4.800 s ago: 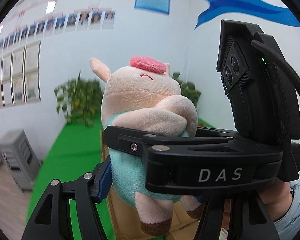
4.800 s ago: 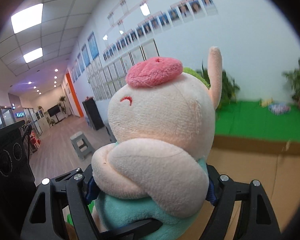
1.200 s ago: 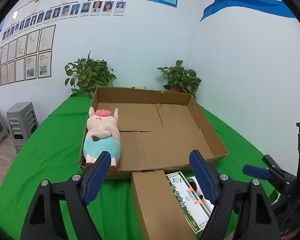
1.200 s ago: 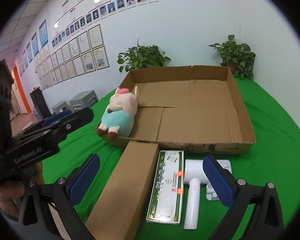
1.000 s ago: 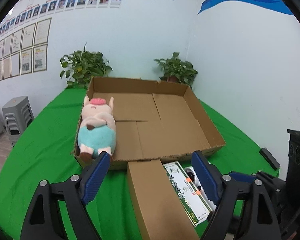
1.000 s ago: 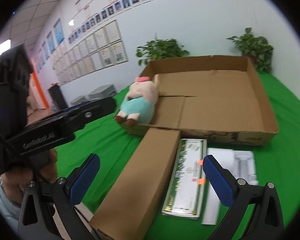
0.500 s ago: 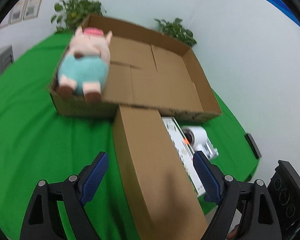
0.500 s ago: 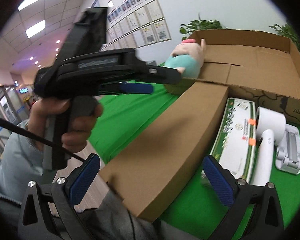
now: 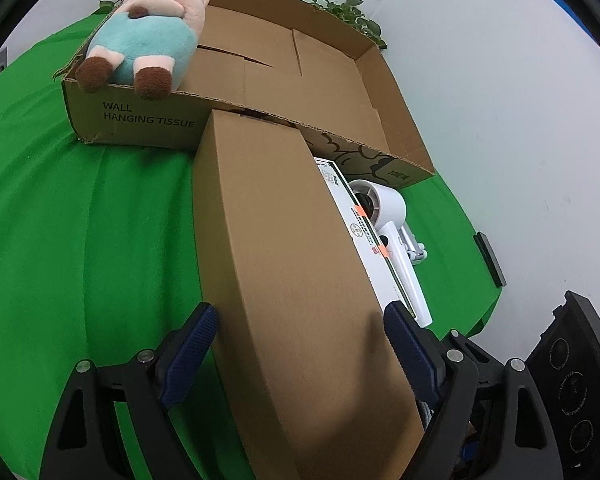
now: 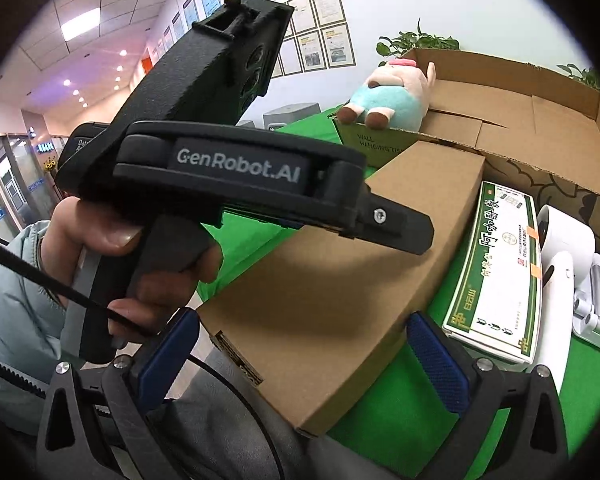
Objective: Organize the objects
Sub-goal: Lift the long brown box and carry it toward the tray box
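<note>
Cardboard long box (image 9: pixel 284 264) near end | left gripper (image 9: pixel 300 344) fingers spread astride | right gripper (image 10: pixel 300 356) likewise spread

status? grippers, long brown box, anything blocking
Left gripper open, fingers straddling long brown box, not clamped. Right gripper open at its near end. Plush pig in tray. Green-white carton tight alongside.

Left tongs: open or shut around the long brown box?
Open. The left tongs straddle the long brown box, blue pads apart at each side; contact cannot be told.
</note>
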`<state>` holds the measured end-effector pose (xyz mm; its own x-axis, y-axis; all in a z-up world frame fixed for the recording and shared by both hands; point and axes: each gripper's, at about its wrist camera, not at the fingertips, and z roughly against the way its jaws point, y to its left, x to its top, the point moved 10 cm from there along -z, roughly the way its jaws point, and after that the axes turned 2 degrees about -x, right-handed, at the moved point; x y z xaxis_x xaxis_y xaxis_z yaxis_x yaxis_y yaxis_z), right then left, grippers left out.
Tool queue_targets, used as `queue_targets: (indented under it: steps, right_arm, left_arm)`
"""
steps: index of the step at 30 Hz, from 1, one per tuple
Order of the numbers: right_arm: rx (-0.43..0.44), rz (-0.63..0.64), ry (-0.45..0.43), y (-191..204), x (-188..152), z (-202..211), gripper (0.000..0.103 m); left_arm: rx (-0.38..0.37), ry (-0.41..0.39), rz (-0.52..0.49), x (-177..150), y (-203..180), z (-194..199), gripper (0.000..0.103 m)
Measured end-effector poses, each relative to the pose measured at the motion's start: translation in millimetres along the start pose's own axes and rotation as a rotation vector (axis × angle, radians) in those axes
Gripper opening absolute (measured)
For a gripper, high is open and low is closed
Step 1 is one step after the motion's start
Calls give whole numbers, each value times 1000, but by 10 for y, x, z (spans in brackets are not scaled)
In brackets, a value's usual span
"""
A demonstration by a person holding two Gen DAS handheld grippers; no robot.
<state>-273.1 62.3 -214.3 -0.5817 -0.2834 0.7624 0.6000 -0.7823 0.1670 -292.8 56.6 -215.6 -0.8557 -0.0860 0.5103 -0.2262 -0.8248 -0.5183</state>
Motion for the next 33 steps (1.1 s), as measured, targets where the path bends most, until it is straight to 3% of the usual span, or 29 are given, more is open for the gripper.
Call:
queue_targets:
  steps: [13, 21, 26, 33]
  right_arm:
    - [-26, 77, 13, 113, -24, -52, 103]
    - [-58, 100, -64, 191, 149, 147, 103]
    - [-89, 132, -134, 237, 332, 355, 103]
    - [-146, 200, -258, 205, 809, 692, 103]
  left_arm:
    - [73, -21, -20, -143, -44, 113, 77]
    - [96, -85, -52, -89, -186, 442, 75]
    - [104, -140, -90, 68, -379, 689, 75]
    - [109, -249, -188, 578, -805, 1047, 75]
